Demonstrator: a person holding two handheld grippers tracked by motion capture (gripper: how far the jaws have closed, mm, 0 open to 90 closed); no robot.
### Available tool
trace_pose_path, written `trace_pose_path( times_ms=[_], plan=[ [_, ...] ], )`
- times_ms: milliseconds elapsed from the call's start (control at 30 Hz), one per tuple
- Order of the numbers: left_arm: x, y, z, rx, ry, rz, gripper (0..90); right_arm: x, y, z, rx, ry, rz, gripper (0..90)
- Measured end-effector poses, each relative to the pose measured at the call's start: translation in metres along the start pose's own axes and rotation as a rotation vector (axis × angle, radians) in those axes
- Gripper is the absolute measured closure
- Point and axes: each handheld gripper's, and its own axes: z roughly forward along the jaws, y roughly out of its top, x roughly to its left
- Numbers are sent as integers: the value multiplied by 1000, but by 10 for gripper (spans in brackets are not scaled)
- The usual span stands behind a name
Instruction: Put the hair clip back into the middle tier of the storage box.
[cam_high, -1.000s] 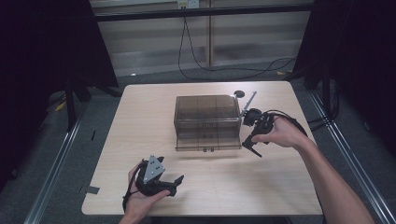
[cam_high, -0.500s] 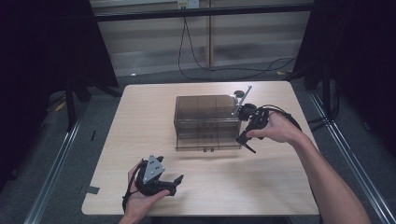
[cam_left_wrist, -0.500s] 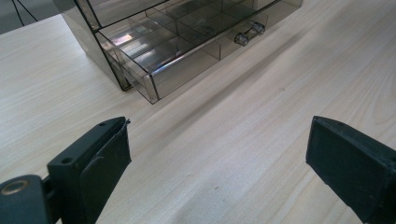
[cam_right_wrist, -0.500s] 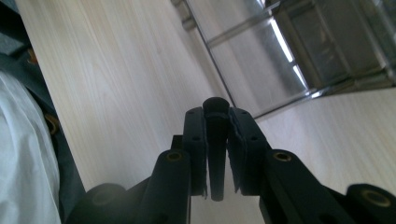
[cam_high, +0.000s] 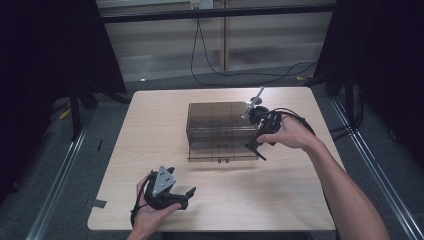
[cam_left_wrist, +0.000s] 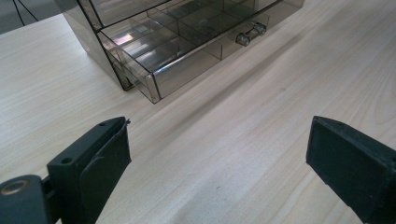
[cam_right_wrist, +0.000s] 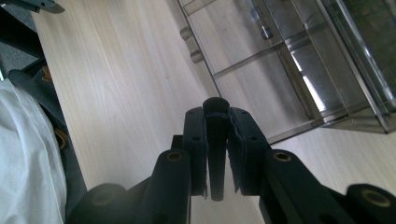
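Note:
A smoky clear drawer box (cam_high: 220, 125) stands mid-table, its bottom drawer (cam_high: 222, 152) pulled out a little. My right gripper (cam_high: 258, 149) hangs at the box's right front corner, jaws pointing down and left, shut on a slim black object (cam_right_wrist: 215, 140) with a rounded tip. In the right gripper view the box (cam_right_wrist: 289, 60) lies just beyond that tip. My left gripper (cam_high: 184, 194) rests near the table's front edge, open. Between its wide-apart jaws (cam_left_wrist: 219, 163) is bare wood, and ahead is the compartmented drawer (cam_left_wrist: 187, 51) with its small handle (cam_left_wrist: 247, 35).
The light wooden table (cam_high: 150, 130) has free surface left of the box and along the front. A black cable (cam_high: 300, 120) trails from the right gripper. Dark stands and cables sit on the floor behind the table.
The right hand has lifted slightly and drifted left and away from the person, closer to the box's right side, still gripping the black object. The left gripper has stayed put.

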Motion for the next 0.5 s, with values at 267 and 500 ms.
trace_pose_path(
  times_ms=[267,500],
  plan=[
    [-1,0,-1,0,-6,6,60,1,13,4,20,-6,-19,778],
    [0,0,-1,3,-1,3,60,0,19,6,36,-7,-12,778]
  ],
)
